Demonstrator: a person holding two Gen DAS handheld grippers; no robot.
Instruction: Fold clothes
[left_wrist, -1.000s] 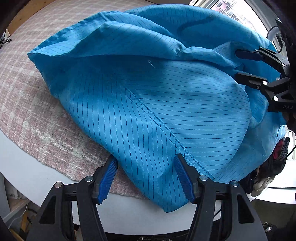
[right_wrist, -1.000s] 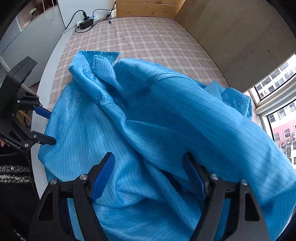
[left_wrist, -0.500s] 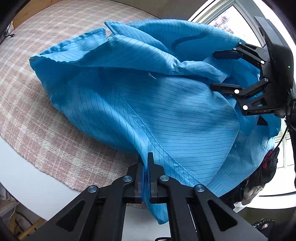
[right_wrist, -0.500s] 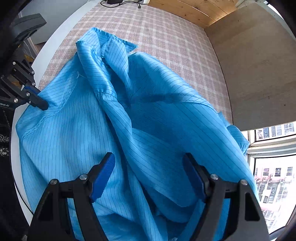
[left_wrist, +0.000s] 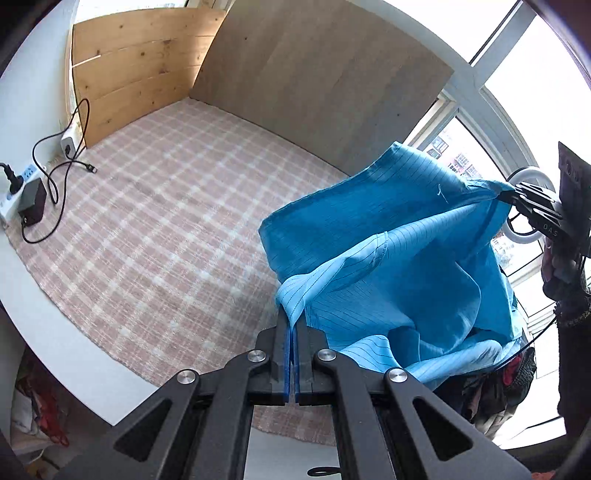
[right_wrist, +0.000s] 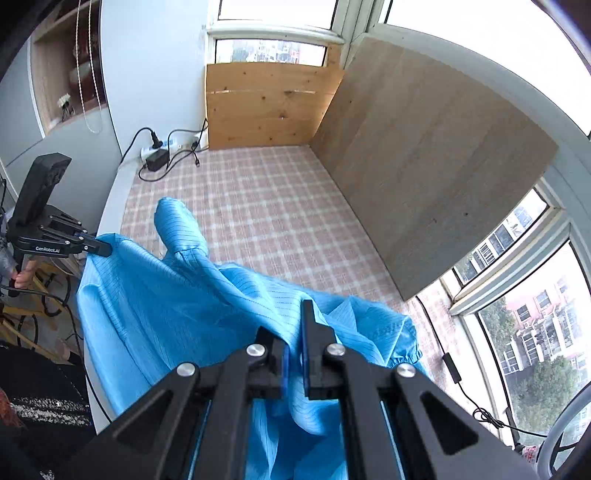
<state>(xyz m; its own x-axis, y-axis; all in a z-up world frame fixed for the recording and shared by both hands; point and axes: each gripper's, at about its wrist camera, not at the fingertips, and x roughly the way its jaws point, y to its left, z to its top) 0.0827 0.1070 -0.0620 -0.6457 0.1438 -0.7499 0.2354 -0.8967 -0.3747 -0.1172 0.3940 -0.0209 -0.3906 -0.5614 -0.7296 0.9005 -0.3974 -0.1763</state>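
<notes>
A blue pinstriped garment (left_wrist: 399, 266) hangs in the air between my two grippers, above the near edge of the table. My left gripper (left_wrist: 294, 325) is shut on one edge of it. My right gripper (right_wrist: 294, 339) is shut on another part of the garment (right_wrist: 177, 306). In the left wrist view the right gripper (left_wrist: 506, 195) pinches the cloth at the far right. In the right wrist view the left gripper (right_wrist: 99, 247) pinches it at the left. A sleeve end (right_wrist: 177, 229) sticks up from the cloth.
A pink plaid cloth (left_wrist: 155, 229) covers the table. A power strip with adapter and cables (left_wrist: 26, 195) lies at the far left corner. Wooden boards (right_wrist: 266, 103) and a grey panel (right_wrist: 424, 177) wall the back and right. Windows stand on the right.
The right gripper has shut on the garment. Both grippers have lifted it off the table, so it hangs stretched between them and the plaid cloth is uncovered.
</notes>
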